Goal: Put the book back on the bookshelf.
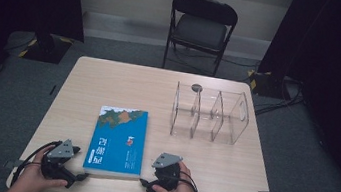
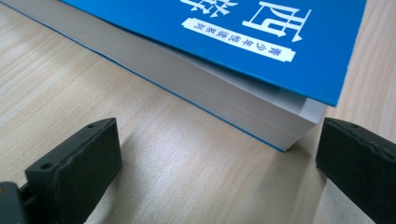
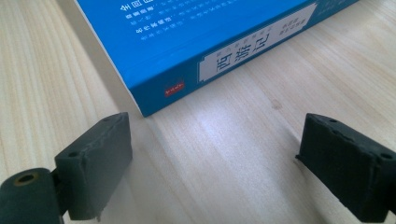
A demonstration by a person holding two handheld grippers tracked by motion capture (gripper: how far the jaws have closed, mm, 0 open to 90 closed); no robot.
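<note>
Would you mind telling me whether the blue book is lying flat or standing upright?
Lying flat: the blue book rests closed, cover up, on the table.

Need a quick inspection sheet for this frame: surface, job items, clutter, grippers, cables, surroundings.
Surface: light wood-grain table, bare apart from the items below.
Job's things: blue book lying flat near the front edge; clear divided rack standing at the right rear, compartments empty.
Clutter: nothing seen.
Grippers: left gripper beside the book's near left corner, jaws open, nothing between them; right gripper beside its near right corner, jaws open, not touching the book.
Cables: black cable loops from the left gripper; more cables on the floor at right.
Surroundings: folding chair behind the table, grey carpet, dark curtains on both sides.
</note>
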